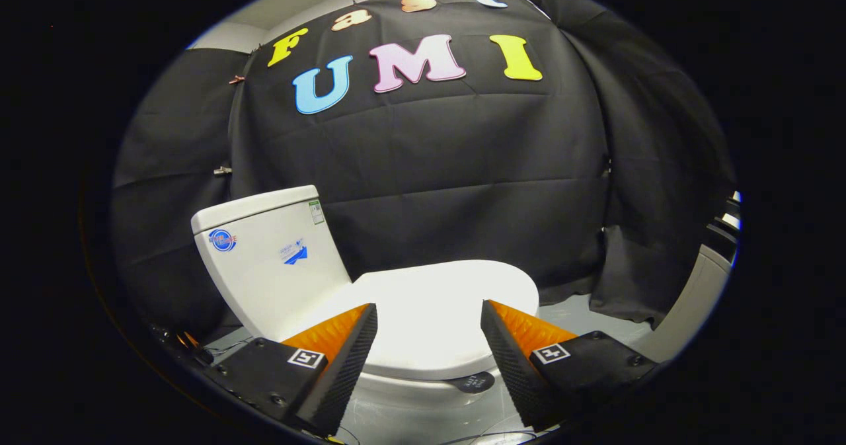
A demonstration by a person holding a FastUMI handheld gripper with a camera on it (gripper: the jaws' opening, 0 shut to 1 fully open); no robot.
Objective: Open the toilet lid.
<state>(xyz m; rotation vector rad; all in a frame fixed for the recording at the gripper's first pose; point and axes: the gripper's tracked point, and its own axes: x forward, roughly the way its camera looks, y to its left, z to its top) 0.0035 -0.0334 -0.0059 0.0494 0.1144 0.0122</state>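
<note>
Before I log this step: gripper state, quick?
Gripper: open, holding nothing; fingers spread above the closed toilet lid.

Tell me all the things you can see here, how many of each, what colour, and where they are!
toilet lid: one, white, shut flat on the bowl, just ahead of and between the fingers.
toilet tank: one, white, with small stickers, standing behind the lid's hinge end, beyond the left finger.
toilet bowl: one, white, under the lid, a dark round sticker on its side.
cloth wall: one, black, hanging behind the toilet.
floor: one, pale grey, around the toilet.
cables: a few, thin, on the floor beside the tank.
gripper: one, fingers spread open, nothing between them but the lid beyond, not touching it.
</note>
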